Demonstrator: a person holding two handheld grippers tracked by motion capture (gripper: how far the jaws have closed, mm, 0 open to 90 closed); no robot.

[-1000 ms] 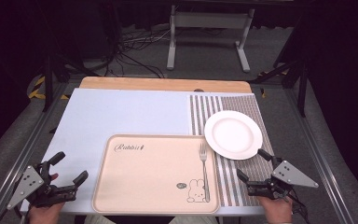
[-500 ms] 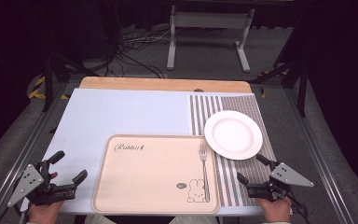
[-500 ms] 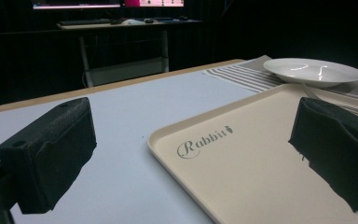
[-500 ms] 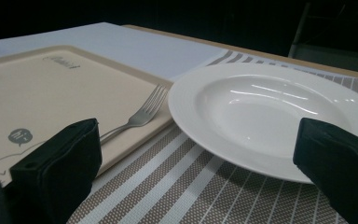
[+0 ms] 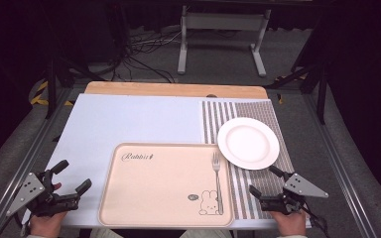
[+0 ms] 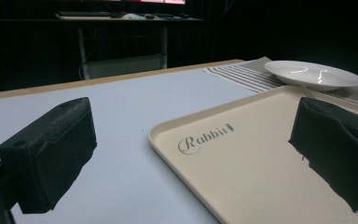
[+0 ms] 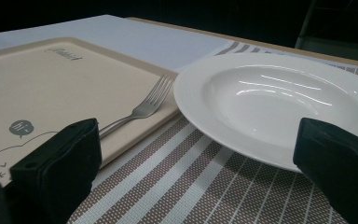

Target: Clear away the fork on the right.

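Surface (image 5: pixel 129 124): I see a pale blue mat over most of it, with a wooden edge showing at 12 o'clock.
Striped mat (image 5: pixel 238 188): brown-and-white stripes, lying at 3 o'clock of the blue area, running from the far edge to the near edge.
Tray (image 5: pixel 163 183): cream, rectangular, at 6 o'clock of the surface; the word "Rabbit" printed at its 10 o'clock corner, a rabbit drawing at its 5 o'clock corner. Its right edge lies over the striped mat.
Fork (image 5: pixel 217 181): lying flat in the tray along its 3 o'clock side, tines toward 12 o'clock, handle toward me. In the right gripper view I confirm it rests inside the tray rim (image 7: pixel 142 109).
Plate (image 5: pixel 248 143): white, round, empty, on the striped mat at 2 o'clock of the tray; its rim overlaps the tray's corner, just beside the fork tines. In the left gripper view it shows beyond the tray's far edge (image 6: pixel 313 74).
Left gripper (image 5: pixel 73 177): at 7 o'clock of the surface, near the tray's left edge, held in a hand (image 5: pixel 47 224). Jaws spread wide, nothing between them; the tray corner shows through the gap.
Right gripper (image 5: pixel 267 182): at 5 o'clock, over the striped mat, near the plate's 6 o'clock rim. Jaws spread wide, holding nothing; plate and fork visible between them.
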